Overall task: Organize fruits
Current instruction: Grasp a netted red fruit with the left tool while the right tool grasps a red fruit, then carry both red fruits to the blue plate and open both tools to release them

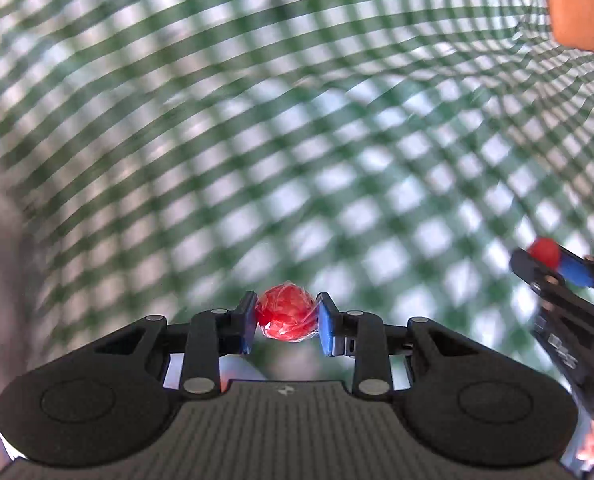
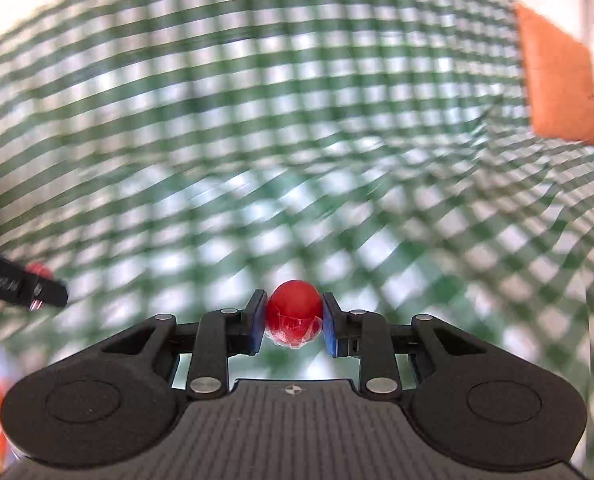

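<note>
Above the checked worktop (image 1: 337, 140), the left tool (image 1: 286, 318) grips a wrapped red fruit (image 1: 286, 316); the right tool (image 2: 293, 318) clamps a second red fruit (image 2: 294, 308).

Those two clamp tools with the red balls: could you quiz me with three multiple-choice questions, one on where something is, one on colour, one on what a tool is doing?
1. Where is the orange mat?
A. far right on the cloth
B. under the left gripper
C. between the two grippers

2. What colours is the tablecloth?
A. red and white
B. green and white
C. plain blue

3. What is the right gripper doing?
A. hanging open
B. shut on a red fruit
C. holding the mat

Answers:
1 A: the orange mat lies at the far right.
2 B: the tablecloth has green and white checks.
3 B: the right gripper pinches a red fruit; the left gripper pinches another.
</note>
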A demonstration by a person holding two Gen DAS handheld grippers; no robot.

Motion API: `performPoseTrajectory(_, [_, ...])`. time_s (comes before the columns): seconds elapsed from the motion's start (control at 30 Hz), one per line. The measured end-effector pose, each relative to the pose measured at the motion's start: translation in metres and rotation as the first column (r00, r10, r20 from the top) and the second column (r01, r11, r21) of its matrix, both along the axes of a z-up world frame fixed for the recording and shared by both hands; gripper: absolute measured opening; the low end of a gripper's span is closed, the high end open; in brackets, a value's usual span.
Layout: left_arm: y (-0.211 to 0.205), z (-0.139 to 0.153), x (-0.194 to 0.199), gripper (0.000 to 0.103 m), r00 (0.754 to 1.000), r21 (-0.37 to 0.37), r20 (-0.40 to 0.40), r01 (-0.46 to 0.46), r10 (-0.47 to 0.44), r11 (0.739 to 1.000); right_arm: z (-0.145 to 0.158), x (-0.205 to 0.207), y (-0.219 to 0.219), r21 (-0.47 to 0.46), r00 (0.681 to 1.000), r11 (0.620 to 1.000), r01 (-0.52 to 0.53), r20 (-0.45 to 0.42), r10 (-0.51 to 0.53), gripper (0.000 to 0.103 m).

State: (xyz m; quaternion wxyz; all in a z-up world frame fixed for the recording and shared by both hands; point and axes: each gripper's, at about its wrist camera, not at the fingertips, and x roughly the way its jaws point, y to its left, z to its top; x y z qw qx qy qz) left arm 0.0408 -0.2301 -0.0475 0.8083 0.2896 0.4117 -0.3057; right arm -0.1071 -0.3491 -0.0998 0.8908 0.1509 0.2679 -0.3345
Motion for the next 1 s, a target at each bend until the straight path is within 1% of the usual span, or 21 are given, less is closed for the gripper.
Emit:
performPoseTrajectory(0.07, [0.045, 0.01, -0.013, 0.035, 0.999, 0.027, -0.006, -0.044, 0.044, 0.999, 0.012, -0.02, 0.038, 0.026, 0.997, 0.997, -0.079, -0.016, 0.08, 0.03])
performPoseTrajectory(0.17, [0.11, 0.029, -0.03, 0.035, 0.994, 0.043, -0.002, -0.106, 0.106, 0.993, 0.027, -0.043, 0.093, 0.068, 0.98, 0.979, -0.191, -0.039, 0.194, 0.03])
performPoseTrajectory(0.27, [0.168, 0.047, -0.047, 0.035, 0.986, 0.029, 0.018, -0.166, 0.166, 0.986, 0.043, -0.057, 0.143, 0.091, 0.95, 0.948, -0.304, -0.047, 0.309, 0.03])
performPoseTrajectory(0.33, [0.201, 0.056, -0.059, 0.035, 0.977, 0.006, 0.006, -0.212, 0.212, 0.977, 0.054, -0.064, 0.172, 0.094, 0.927, 0.925, -0.367, -0.042, 0.372, 0.03])
performPoseTrajectory(0.47, [0.249, 0.06, -0.081, 0.035, 0.963, -0.025, -0.016, -0.27, 0.269, 0.963, 0.071, -0.07, 0.222, 0.067, 0.877, 0.877, -0.475, -0.04, 0.478, 0.03])
performPoseTrajectory(0.57, [0.273, 0.055, -0.094, 0.035, 0.955, -0.035, -0.042, -0.294, 0.292, 0.955, 0.078, -0.071, 0.249, 0.032, 0.838, 0.841, -0.54, -0.071, 0.541, 0.03])
performPoseTrajectory(0.67, [0.289, 0.048, -0.102, 0.035, 0.949, -0.042, -0.067, -0.313, 0.31, 0.949, 0.084, -0.072, 0.266, -0.001, 0.814, 0.819, -0.574, -0.107, 0.571, 0.03])
performPoseTrajectory(0.87, [0.303, 0.043, -0.099, 0.035, 0.937, -0.062, -0.079, -0.344, 0.339, 0.937, 0.088, -0.071, 0.275, -0.011, 0.815, 0.824, -0.567, -0.154, 0.559, 0.03])
performPoseTrajectory(1.0, [0.301, 0.044, -0.089, 0.035, 0.938, -0.072, -0.079, -0.344, 0.338, 0.936, 0.085, -0.068, 0.279, -0.016, 0.808, 0.82, -0.573, -0.177, 0.561, 0.03])
